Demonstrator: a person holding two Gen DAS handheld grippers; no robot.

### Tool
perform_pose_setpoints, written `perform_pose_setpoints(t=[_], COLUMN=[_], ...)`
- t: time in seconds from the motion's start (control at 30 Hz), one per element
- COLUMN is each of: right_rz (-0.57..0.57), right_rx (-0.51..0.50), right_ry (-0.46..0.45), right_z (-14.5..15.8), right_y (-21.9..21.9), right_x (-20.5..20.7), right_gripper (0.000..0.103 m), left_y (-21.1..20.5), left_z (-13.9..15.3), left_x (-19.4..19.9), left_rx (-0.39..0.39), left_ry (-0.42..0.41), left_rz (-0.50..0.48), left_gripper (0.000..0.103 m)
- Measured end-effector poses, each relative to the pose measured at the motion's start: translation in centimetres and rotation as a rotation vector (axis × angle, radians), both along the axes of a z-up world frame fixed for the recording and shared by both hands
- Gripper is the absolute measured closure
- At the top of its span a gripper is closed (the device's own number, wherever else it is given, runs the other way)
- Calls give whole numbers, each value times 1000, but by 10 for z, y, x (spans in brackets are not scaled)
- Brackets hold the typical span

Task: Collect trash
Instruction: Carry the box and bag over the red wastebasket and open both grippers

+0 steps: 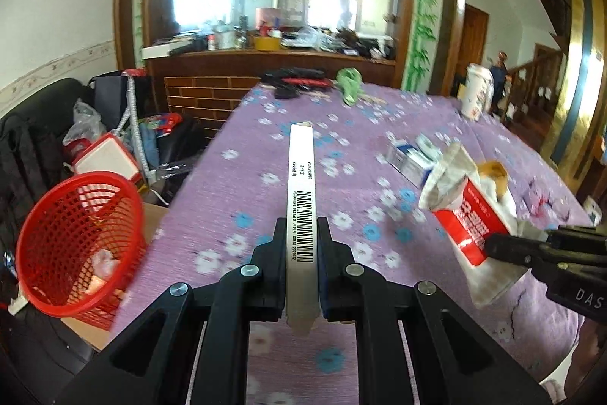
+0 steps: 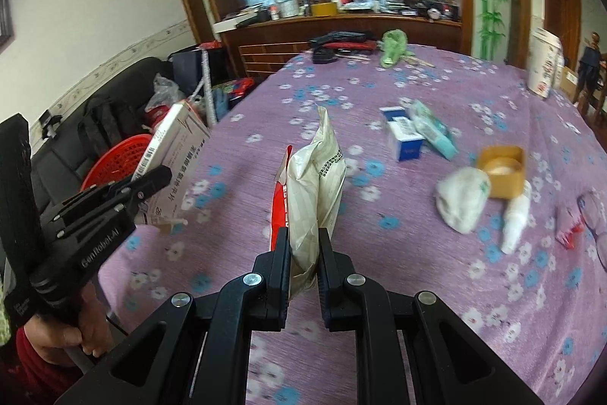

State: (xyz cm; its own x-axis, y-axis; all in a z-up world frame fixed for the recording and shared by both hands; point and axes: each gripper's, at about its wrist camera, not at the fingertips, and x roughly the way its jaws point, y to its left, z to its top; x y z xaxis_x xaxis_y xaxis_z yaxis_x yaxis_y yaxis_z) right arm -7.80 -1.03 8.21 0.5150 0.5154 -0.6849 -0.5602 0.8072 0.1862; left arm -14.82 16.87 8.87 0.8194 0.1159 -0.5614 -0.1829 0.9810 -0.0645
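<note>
My left gripper is shut on a flat white carton with a barcode, held edge-on above the purple tablecloth. It also shows in the right wrist view. My right gripper is shut on a crumpled red-and-white packet, also seen in the left wrist view. A red mesh basket with some trash inside sits off the table's left edge, below the left gripper's left side.
On the table lie blue-and-white small boxes, a teal packet, a white wad, a yellow box, a white bottle, glasses, a green bag and a white cup. A black sofa stands left.
</note>
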Motion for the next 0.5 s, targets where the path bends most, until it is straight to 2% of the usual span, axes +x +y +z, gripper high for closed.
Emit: perform_pose_setpoints(t=[0.27,0.5], right_rz=[141,257], right_rx=[15,7], right_ry=[3,0], right_z=[22,32], right_y=[59,123], right_x=[-2,-6], right_gripper=[90,89], left_y=[71,137], left_z=[22,18], left_x=[-28,-57], left_rx=[-21,-45], left_ry=[-47,-40], left_rz=[161,311], left_gripper=[91,91])
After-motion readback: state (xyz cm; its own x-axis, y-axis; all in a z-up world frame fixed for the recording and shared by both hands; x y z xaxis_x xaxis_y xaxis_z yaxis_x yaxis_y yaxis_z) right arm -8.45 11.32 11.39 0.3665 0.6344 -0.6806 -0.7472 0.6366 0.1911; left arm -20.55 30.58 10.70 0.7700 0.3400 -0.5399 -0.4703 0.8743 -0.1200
